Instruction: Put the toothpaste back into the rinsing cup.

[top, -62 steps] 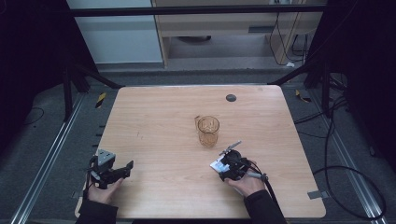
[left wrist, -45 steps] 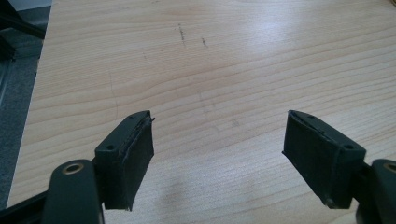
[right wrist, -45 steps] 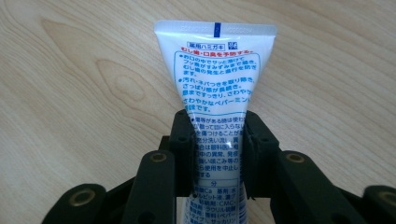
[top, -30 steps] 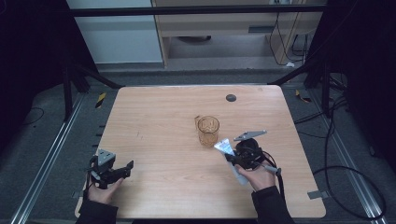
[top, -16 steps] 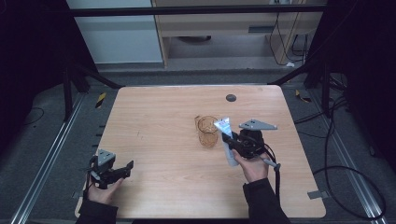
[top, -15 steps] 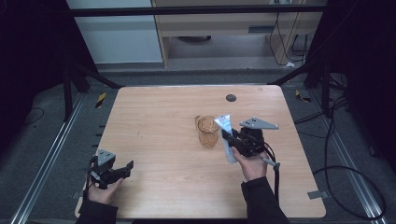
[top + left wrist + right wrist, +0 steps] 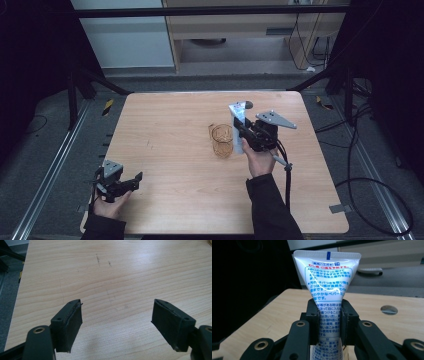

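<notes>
While the right gripper [image 7: 243,134] holds a toothpaste tube [image 7: 326,287] upright, crimped end up, its jaws are clamped on the tube's lower body, as the right gripper view shows, with printed text running down between the pads. From the high view the tube [image 7: 237,125] stands just beside an amber glass cup [image 7: 222,140] near the middle of the wooden table [image 7: 170,130], on the cup's right side; whether its cap end is already over the rim or merely next to it I cannot tell.

The step in hand looks like carrying the tube to the cup, probably to stand it inside. The next move would call for shifting the tube a little left until its lower end sits above the cup's mouth, keeping it vertical, then lowering before the jaws let go — a tilted release could tip the light cup.

The left gripper [image 7: 122,184] rests idle at the table's near left corner, well apart from the cup, its jaws wide apart on nothing — bare wood between them.
</notes>
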{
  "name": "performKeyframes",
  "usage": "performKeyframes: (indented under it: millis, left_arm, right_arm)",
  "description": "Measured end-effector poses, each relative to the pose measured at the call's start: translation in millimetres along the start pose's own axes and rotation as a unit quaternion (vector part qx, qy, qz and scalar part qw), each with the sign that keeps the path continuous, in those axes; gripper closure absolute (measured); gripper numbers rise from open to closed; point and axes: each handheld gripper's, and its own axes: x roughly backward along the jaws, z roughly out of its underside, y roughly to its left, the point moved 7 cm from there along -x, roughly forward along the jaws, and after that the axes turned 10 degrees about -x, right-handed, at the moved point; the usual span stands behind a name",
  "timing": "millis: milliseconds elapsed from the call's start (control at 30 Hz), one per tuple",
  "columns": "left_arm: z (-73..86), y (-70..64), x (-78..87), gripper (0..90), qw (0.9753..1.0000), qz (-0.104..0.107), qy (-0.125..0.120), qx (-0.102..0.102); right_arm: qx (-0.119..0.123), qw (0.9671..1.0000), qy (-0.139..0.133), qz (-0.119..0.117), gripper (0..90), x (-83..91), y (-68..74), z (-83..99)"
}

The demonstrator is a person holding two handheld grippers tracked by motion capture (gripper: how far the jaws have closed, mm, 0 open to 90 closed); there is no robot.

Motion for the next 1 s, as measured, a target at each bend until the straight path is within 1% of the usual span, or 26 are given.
performKeyframes:
  millis: [167,200,233,300,333,400,433,467,700,833,900,1000]
  left_arm:
    - [0.0,-0.1,-0.1,23.1,1.0000,0.000,0.000,0.000]
    - [0.0,-0.1,-0.1,23.1,1.0000,0.000,0.000,0.000]
    - [-0.1,0.1,0.0,23.1,1.0000,0.000,0.000,0.002]
    - [-0.1,0.2,0.1,23.1,1.0000,0.000,-0.001,0.002]
    - [-0.2,0.4,0.3,23.1,1.0000,0.000,-0.001,0.002]
    - [-0.3,0.4,0.3,23.1,1.0000,0.000,-0.001,0.001]
    - [-0.3,0.3,0.2,23.1,1.0000,0.000,-0.001,0.002]
    - [-0.3,0.2,0.0,23.1,1.0000,0.001,-0.001,0.002]
    - [-0.9,0.6,0.3,23.1,1.0000,0.000,-0.003,0.003]
    - [-1.3,0.0,0.3,23.1,1.0000,0.002,-0.004,0.002]
    - [-1.2,-0.1,0.1,23.1,1.0000,0.003,-0.004,0.001]
    - [-0.8,-0.1,-0.2,23.1,1.0000,0.003,-0.002,0.001]
  right_arm:
    - [-0.010,0.9995,-0.029,0.006,72.8,-10.8,-0.5,-12.2]
    - [-0.010,0.9995,-0.029,0.006,72.8,-10.8,-0.5,-12.2]
    - [-0.014,0.9992,-0.037,0.008,72.8,-15.9,-0.8,-16.7]
    - [-0.015,0.9991,-0.040,0.009,72.8,-17.7,-1.0,-18.1]
    - [-0.018,0.9987,-0.047,0.011,72.8,-22.1,-0.7,-21.3]
    - [-0.019,0.9985,-0.050,0.012,72.7,-24.1,-0.4,-22.9]
    - [-0.025,0.9976,-0.063,0.013,72.7,-27.9,-0.7,-25.8]
    - [-0.029,0.9973,-0.066,0.014,72.7,-29.1,-1.1,-26.4]
    - [-0.033,0.9960,-0.079,0.024,72.6,-42.6,-3.4,-30.3]
    - [-0.034,0.9956,-0.082,0.031,72.5,-50.2,-5.7,-28.6]
    - [-0.036,0.9956,-0.081,0.031,72.5,-52.0,-6.3,-27.9]
    - [-0.037,0.9958,-0.077,0.032,72.5,-59.6,-8.0,-24.6]
